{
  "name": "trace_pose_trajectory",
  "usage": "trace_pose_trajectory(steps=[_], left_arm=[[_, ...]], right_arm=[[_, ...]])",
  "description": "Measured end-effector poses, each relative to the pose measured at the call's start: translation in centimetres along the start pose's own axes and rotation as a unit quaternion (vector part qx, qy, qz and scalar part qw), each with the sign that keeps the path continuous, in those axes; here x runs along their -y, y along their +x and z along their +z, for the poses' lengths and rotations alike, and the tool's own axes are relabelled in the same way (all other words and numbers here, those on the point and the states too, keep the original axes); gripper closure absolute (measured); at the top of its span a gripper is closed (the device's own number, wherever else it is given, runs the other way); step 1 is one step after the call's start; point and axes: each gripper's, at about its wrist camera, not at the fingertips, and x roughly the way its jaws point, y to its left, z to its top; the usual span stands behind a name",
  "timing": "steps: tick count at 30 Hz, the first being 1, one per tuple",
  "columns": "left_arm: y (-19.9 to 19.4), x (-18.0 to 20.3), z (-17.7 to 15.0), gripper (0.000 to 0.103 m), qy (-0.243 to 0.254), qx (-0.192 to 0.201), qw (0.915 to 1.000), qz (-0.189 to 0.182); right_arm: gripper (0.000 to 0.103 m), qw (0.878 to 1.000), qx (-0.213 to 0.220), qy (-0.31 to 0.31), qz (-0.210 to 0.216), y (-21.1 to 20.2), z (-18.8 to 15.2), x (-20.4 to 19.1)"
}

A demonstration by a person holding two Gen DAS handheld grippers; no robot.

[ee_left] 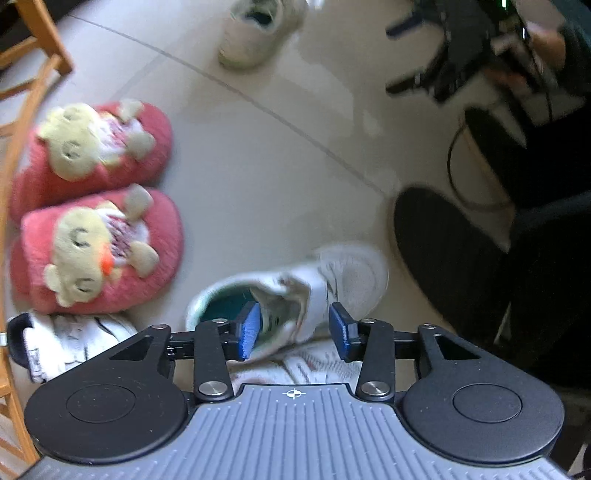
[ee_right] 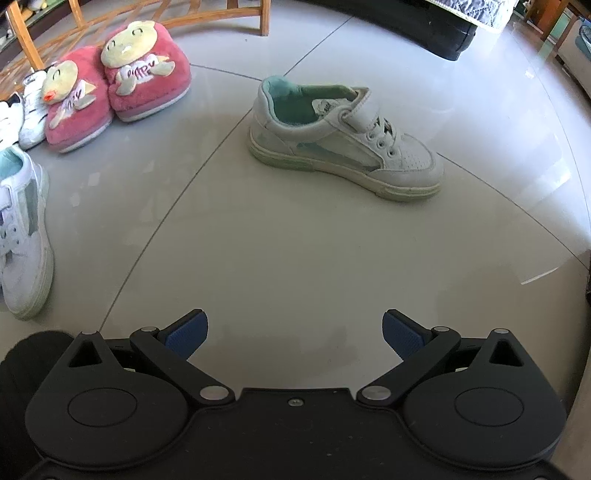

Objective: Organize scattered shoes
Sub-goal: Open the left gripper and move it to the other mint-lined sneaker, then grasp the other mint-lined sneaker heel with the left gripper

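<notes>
- Two pink plush slippers [ee_right: 118, 85] with cartoon figures are seen side by side on the tiled floor [ee_right: 295, 251], beside a wooden chair [ee_right: 264, 16].
- Two white sneakers with teal lining are counted: one [ee_right: 343, 140] stands alone mid-floor, well apart from the other [ee_left: 295, 291], which lies beside the slippers.
- More white shoes [ee_right: 27, 107] are lined up past the slippers; their number cannot be told.
- The left hand-held gripper [ee_left: 295, 328] is seen partly open above the nearer sneaker, its blue pads [ee_left: 251, 328] astride the tongue; no pressing grip is visible through the blur.
- The right hand-held gripper [ee_right: 295, 338] is held wide open over bare floor, nothing between its jaws.
</notes>
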Motion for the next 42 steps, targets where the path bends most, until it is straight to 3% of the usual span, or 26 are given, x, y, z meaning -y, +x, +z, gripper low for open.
trace_pose_trajectory(steps=[2,6,9,16,20,26,32,37,42], left_arm=[[-0.7,0.3,0.7,0.047,-0.025,0.022,0.9994,-0.005],[-0.4,1.9,3.1,0.047,-0.067,0.067,0.9955,0.001],[-0.3,2.1,5.2,0.047,-0.122,0.101,0.9874,0.005],[2.1,2.5,10.2,0.047,-0.259,0.193,0.9461,0.030],[3.2,3.3,13.4,0.051,-0.281,0.221,0.9337,0.022],[4.8,4.3,18.0,0.051,-0.242,0.257,0.9349,0.036],[7.3,3.7,21.1,0.049,-0.233,0.253,0.9381,0.040],[8.8,3.4,22.3,0.049,-0.226,0.240,0.9421,0.063],[9.5,2.7,22.6,0.049,-0.231,0.241,0.9394,0.079]], right_arm=[[0.001,1.000,0.002,0.001,0.000,0.0,0.2,0.1],[0.001,1.000,0.003,0.011,-0.009,0.1,0.3,0.5],[0.001,1.000,0.002,0.025,-0.011,0.1,0.3,1.0],[0.001,0.999,-0.004,0.045,-0.012,0.2,-0.1,2.0],[0.001,0.999,-0.003,0.046,-0.014,0.3,-0.3,2.4],[0.001,0.998,-0.004,0.059,-0.015,0.3,-0.5,3.3],[0.001,0.997,-0.009,0.068,-0.017,0.5,-0.9,4.1],[0.001,0.997,-0.013,0.077,-0.021,0.6,-1.2,4.7],[0.001,0.995,-0.017,0.093,-0.023,0.7,-1.5,5.3]])
